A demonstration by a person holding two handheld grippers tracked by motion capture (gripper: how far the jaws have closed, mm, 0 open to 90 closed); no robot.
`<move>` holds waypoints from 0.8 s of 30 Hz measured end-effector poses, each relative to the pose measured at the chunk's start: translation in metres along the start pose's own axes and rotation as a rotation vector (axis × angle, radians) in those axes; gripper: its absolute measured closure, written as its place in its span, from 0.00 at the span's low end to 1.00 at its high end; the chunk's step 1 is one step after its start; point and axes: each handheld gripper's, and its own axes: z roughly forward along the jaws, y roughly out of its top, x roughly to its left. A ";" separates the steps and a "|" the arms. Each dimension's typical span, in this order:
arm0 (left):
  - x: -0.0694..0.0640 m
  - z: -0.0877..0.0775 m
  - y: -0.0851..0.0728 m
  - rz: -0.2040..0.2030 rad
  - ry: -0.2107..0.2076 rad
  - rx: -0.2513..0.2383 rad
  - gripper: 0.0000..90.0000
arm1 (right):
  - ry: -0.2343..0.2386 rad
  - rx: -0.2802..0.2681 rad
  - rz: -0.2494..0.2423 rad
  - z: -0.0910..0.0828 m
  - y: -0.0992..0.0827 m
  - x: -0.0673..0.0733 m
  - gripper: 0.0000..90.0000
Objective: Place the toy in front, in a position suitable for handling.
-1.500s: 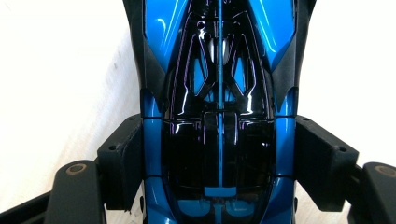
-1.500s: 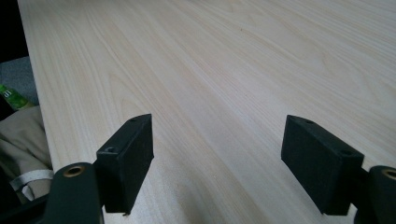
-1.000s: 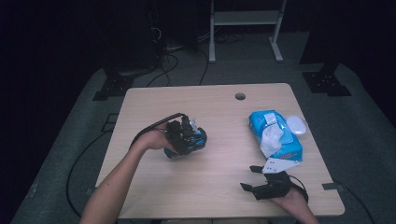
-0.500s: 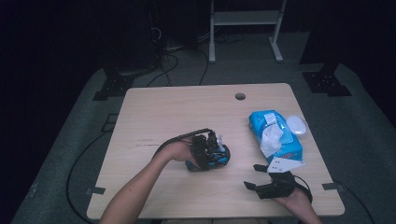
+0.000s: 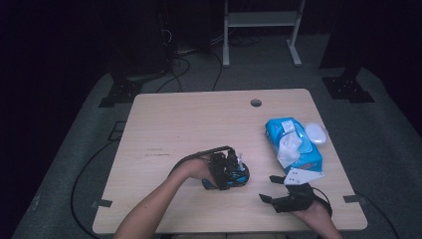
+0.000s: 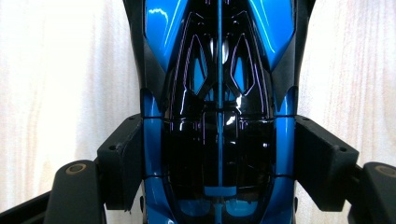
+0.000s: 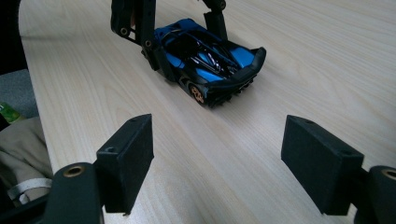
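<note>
A blue and black toy car (image 5: 238,175) sits near the front middle of the wooden table (image 5: 189,124). My left gripper (image 5: 226,169) comes down on it from above, its jaws clamped on the car's two sides. In the left gripper view the car (image 6: 218,116) lies between both pads, which press on its flanks. My right gripper (image 5: 268,188) rests low at the front right, open and holding nothing, and faces the car. In the right gripper view the car (image 7: 205,60) stands on the tabletop, wheels down, beyond the wide-apart jaws of my right gripper (image 7: 224,163).
A blue pack of wet wipes (image 5: 293,144) with a tissue pulled out lies at the right, and a white lid (image 5: 316,133) lies beside it. A cable hole (image 5: 256,102) sits near the far edge. Dark floor, cables and stands surround the table.
My left hand has carried the toy car to the right and down toward the front of the table, closer to the right gripper. The right gripper has stayed in place.
</note>
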 end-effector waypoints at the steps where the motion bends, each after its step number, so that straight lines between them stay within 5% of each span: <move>1: 0.000 0.002 -0.001 -0.009 -0.010 -0.007 0.29 | -0.003 0.000 0.000 0.000 0.000 0.000 0.27; 11: 0.001 0.003 -0.005 -0.041 -0.015 -0.070 0.28 | -0.032 -0.020 -0.004 -0.003 0.002 -0.001 0.27; 16: 0.002 0.000 -0.008 -0.064 -0.018 -0.092 0.19 | -0.062 -0.043 -0.020 -0.010 0.005 -0.004 0.28; 24: -0.003 -0.010 -0.016 -0.100 0.023 -0.231 0.14 | -0.156 -0.099 -0.056 -0.030 0.015 -0.015 0.30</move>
